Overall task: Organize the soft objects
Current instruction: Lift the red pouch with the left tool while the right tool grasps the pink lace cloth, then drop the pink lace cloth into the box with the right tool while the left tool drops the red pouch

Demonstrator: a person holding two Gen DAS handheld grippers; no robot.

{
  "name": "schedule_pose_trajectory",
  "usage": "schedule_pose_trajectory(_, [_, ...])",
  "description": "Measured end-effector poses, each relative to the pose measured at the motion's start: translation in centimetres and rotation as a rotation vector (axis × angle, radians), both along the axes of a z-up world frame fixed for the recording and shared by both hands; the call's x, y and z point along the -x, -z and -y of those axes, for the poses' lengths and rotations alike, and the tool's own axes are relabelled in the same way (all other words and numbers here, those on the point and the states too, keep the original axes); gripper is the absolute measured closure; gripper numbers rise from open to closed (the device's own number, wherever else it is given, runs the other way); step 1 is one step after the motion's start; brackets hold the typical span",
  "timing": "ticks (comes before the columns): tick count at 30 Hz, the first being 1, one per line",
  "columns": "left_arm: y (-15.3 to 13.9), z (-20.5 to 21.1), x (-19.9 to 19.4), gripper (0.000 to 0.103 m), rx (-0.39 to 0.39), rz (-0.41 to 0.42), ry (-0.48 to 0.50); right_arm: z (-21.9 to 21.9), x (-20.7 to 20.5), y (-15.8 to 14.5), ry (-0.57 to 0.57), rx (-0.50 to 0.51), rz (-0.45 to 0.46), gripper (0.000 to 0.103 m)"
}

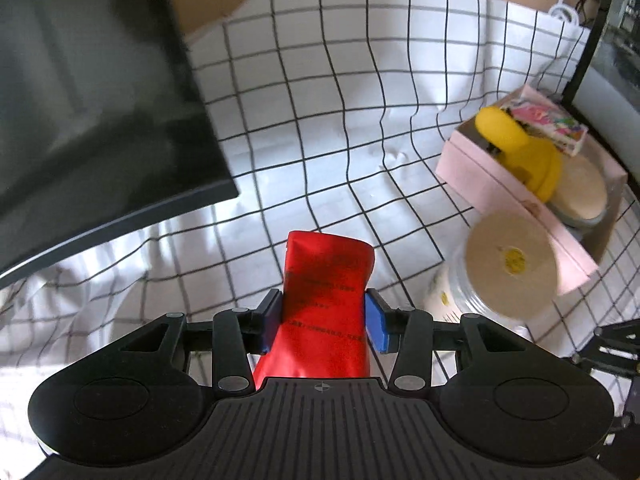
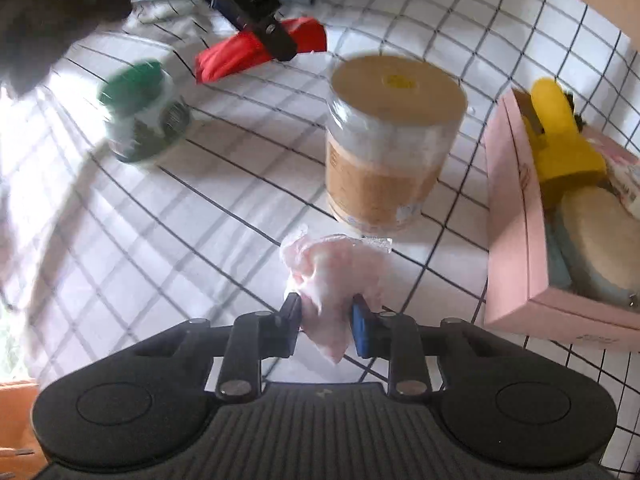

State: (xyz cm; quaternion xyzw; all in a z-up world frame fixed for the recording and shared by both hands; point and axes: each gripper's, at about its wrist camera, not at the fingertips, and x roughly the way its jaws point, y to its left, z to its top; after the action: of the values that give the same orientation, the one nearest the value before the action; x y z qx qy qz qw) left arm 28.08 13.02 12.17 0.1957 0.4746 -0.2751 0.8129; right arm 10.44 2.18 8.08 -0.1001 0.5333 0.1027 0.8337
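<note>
We hold a soft thing in each gripper above the checked cloth [image 1: 320, 80]
Our left gripper [image 1: 325, 316] pinches the red pouch [image 1: 326, 304]; our right gripper [image 2: 326, 326] squeezes the pink bag [image 2: 334, 276] near the pink box [image 2: 516, 220]
</note>
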Motion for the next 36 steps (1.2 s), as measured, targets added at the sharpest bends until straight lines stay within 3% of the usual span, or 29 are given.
schedule_pose_trajectory(4, [-3.4,-1.2,2.2,0.054,0.055,0.029,-0.040,1.4,1.6,-5.3,-0.032,-0.102,0.051,0.083])
schedule_pose_trajectory(9, [-9.0,-1.0,4.9,0.054,0.141,0.107,-0.048,4.9,3.3,-13.6,-0.058,-0.178,0.179,0.083])
schedule_pose_trajectory(14, [-12.9,1.4,6.8,0.054,0.263,0.151,-0.053,9.4,4.7,-19.2,0.004,-0.093,0.354,0.082])
schedule_pose_trajectory(17, [-13.1,4.2,7.5,0.054,0.335,0.103,-0.043,12.3,5.2,-20.5,0.075,-0.058,0.417,0.082])
schedule_pose_trajectory(21, [-11.3,9.6,8.3,0.054,0.375,0.045,-0.005,15.8,6.0,-20.2,0.154,-0.004,0.451,0.082])
schedule_pose_trajectory(25, [-7.8,16.2,8.3,0.054,0.414,-0.020,0.051,17.7,6.6,-17.5,0.192,0.035,0.431,0.082])
schedule_pose_trajectory(30, [-1.3,22.6,8.1,0.053,0.355,-0.030,0.166,21.2,7.4,-13.0,0.267,-0.036,0.324,0.082])
schedule_pose_trajectory(32, [1.8,24.1,7.4,0.052,0.320,-0.094,0.164,22.1,7.3,-11.6,0.290,-0.056,0.293,0.082])
schedule_pose_trajectory(33, [3.1,24.6,6.7,0.046,0.305,-0.147,0.170,22.3,7.3,-11.0,0.299,-0.068,0.286,0.082])
schedule_pose_trajectory(34, [4.0,24.9,6.5,0.043,0.302,-0.151,0.173,22.3,7.1,-10.3,0.306,-0.078,0.282,0.082])
schedule_pose_trajectory(35, [4.2,24.9,6.7,0.041,0.307,-0.096,0.183,22.6,6.9,-9.9,0.315,-0.090,0.281,0.082])
schedule_pose_trajectory(36, [4.5,25.3,6.7,0.040,0.260,-0.065,0.186,22.8,6.6,-9.5,0.325,-0.100,0.284,0.082])
